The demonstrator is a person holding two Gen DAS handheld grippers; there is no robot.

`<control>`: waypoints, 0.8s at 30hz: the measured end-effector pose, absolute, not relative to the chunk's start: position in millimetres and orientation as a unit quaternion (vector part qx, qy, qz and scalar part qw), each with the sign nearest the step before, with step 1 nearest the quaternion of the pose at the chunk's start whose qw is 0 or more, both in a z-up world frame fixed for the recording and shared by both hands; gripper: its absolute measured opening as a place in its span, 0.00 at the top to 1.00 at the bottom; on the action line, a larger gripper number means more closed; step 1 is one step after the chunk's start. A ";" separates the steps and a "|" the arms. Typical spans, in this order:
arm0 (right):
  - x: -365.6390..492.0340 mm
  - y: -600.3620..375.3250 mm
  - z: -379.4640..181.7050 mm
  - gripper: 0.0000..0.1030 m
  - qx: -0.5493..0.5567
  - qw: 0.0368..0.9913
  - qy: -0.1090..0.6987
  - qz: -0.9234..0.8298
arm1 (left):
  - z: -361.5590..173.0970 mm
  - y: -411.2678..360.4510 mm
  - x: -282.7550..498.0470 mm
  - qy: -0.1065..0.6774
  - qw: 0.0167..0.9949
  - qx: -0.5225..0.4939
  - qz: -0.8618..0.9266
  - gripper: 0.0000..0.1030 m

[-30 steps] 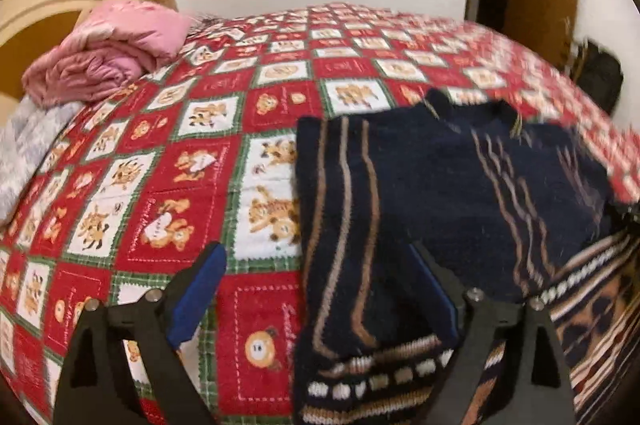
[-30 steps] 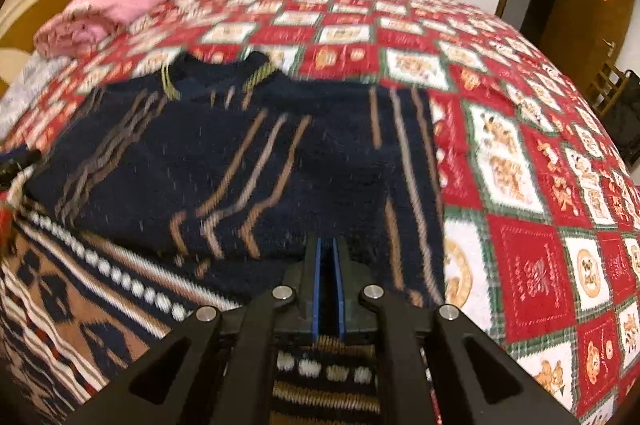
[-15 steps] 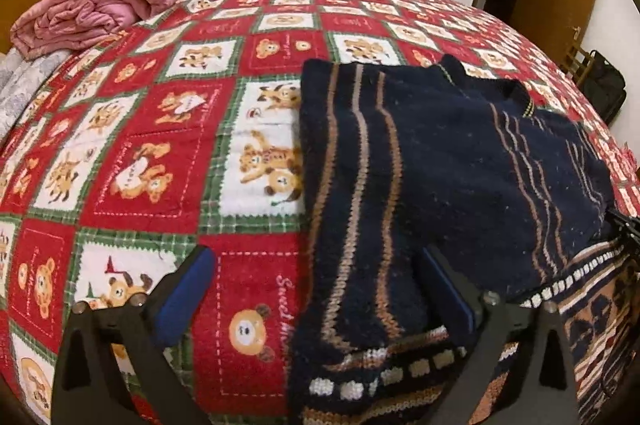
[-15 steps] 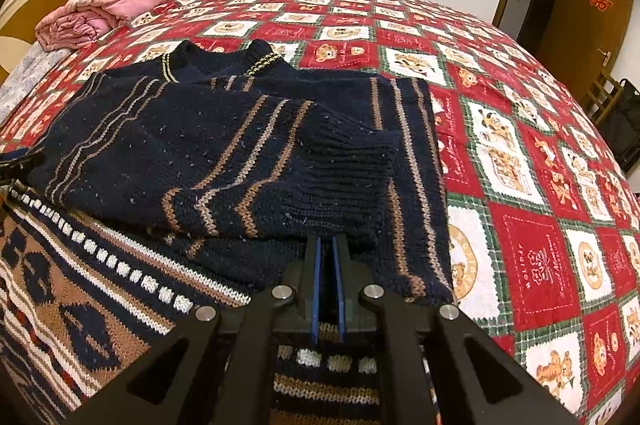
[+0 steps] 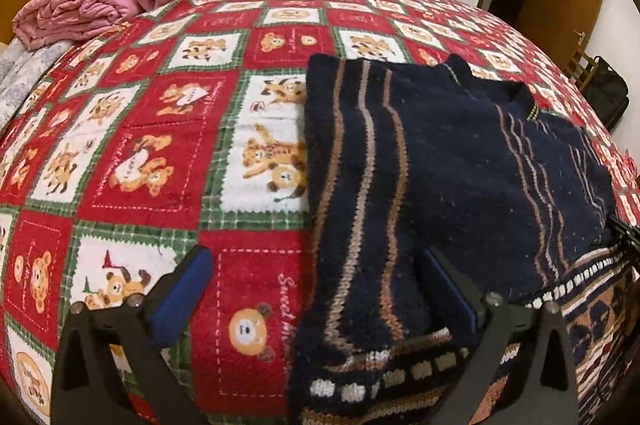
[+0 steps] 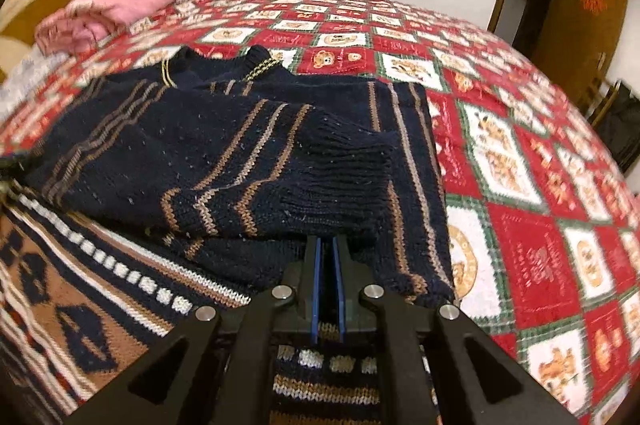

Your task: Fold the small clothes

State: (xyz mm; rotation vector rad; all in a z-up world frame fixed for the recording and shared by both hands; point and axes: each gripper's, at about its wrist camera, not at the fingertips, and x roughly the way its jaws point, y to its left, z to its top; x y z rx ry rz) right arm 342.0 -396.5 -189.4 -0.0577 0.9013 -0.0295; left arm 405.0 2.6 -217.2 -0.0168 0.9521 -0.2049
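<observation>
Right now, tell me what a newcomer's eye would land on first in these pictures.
First, the navy striped sweater lying partly folded on the bed, one sleeve laid across its body. Under it the red bear-patterned blanket fills nearly the whole bed, with a pink folded quilt at the far left corner. Nearest the cameras, the left gripper stands wide open astride the sweater's left edge, and the right gripper is shut over the sweater's patterned hem.

Coarse knitted wool sweater (image 5: 440, 165) lies on a fuzzy, matt fleece blanket (image 5: 160, 145).
</observation>
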 end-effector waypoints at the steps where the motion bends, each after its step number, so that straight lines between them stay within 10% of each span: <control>1: 340.4 -401.6 -187.5 0.94 -0.008 0.900 0.435 -0.006 | -216.7 4.9 403.7 0.455 0.885 -0.013 -0.101 0.00; 24: 240.6 -428.0 -123.1 0.93 0.005 0.913 0.409 -0.002 | -133.0 42.0 251.4 0.311 0.939 -0.005 -0.146 0.00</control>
